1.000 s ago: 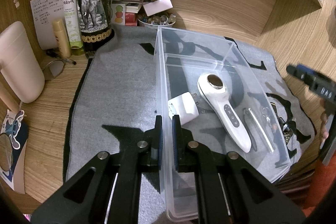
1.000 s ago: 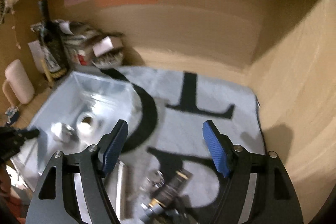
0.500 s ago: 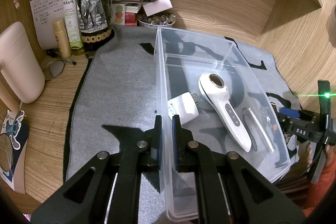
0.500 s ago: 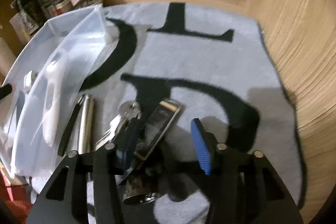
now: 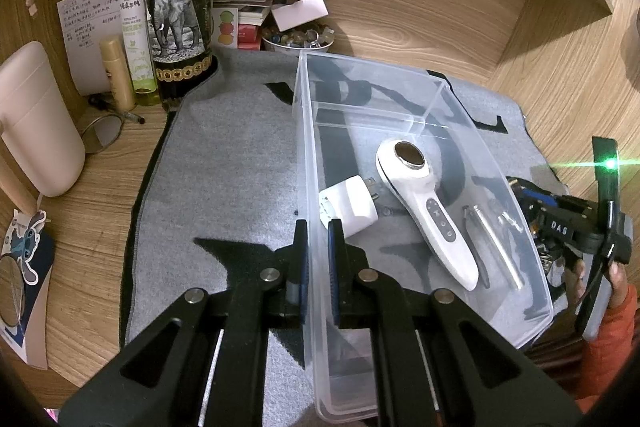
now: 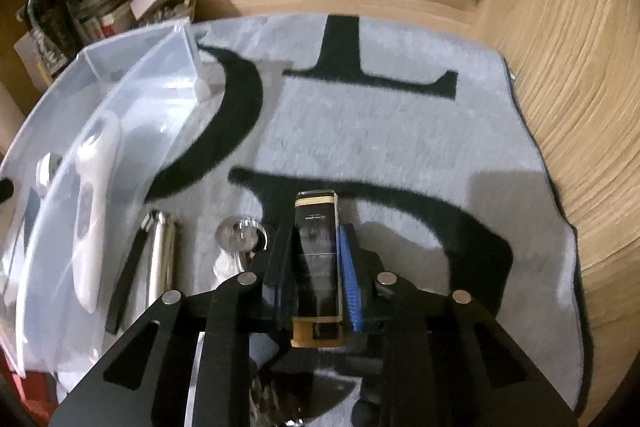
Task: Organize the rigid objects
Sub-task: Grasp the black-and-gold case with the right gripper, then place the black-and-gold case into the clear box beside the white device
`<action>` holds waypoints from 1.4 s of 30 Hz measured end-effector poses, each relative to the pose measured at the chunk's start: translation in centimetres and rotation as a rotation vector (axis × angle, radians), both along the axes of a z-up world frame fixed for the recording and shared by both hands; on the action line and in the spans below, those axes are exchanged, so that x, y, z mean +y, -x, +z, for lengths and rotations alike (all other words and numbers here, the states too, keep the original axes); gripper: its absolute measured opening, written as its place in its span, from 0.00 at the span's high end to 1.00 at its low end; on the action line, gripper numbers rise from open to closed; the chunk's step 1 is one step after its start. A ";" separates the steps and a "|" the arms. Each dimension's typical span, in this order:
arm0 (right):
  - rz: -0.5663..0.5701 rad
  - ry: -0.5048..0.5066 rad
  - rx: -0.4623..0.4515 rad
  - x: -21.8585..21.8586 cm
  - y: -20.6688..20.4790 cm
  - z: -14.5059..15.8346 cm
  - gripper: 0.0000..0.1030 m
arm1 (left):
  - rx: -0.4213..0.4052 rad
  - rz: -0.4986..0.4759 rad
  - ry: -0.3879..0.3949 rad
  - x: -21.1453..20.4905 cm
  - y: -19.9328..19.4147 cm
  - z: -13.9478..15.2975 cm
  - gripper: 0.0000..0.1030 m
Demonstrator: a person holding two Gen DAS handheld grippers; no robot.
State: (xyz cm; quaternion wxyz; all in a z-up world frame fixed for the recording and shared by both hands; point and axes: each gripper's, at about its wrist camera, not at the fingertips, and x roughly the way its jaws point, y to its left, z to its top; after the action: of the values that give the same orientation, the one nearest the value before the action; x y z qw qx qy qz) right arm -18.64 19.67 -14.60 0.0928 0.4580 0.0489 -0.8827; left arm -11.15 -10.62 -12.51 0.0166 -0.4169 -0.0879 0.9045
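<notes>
— Fingers of the left gripper [image 5: 317, 227] first: how do they stand?

— Clamped on the near long wall of the clear bin [image 5: 306, 155], one finger outside it, one inside.

— And the right gripper [image 6: 313, 239]?

— Its jaws are closing around a black and gold lighter [image 6: 317, 263], which stands lengthwise between the pads; both pads look pressed against its sides. It sits over the grey mat [image 6: 400, 131], near the mat's front edge, to the right of the bin.

— What lies in the bin?

— A white handheld device [image 5: 424, 203] runs slantwise along the floor, and a white charger plug [image 5: 347, 205] lies against the near wall, just beside the left fingers.

— Anything loose on the mat?

— A silver metal tube [image 6: 161, 255] with a black strip [image 6: 126, 279] beside it, just outside the bin's right wall, and a shiny key [image 6: 239, 239] between the tube and the lighter.

— The back left corner of the desk?

— A dark bottle [image 5: 178, 11] with an elephant label stands at the mat's corner, among papers.
</notes>
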 end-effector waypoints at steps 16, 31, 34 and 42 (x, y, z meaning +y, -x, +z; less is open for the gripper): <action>0.077 0.099 0.210 -3.4 0.1 7.6 0.79 | 0.000 -0.002 0.001 0.0 0.0 0.0 0.93; 0.272 0.132 0.289 -10.1 -0.2 10.0 0.79 | 0.001 -0.002 0.000 0.1 0.0 0.0 0.93; 0.298 0.121 0.266 -11.2 0.1 9.5 0.79 | 0.002 -0.003 0.003 0.1 0.0 0.0 0.93; 0.373 0.102 0.156 -14.2 1.3 6.9 0.79 | 0.005 -0.002 -0.002 0.2 -0.3 0.2 0.93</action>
State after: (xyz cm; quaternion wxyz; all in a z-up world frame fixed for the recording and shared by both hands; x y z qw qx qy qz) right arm -19.90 5.47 -7.74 0.2739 0.3661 0.0951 -0.8842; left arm -10.83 -10.47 -12.27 0.0182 -0.4147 -0.0884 0.9055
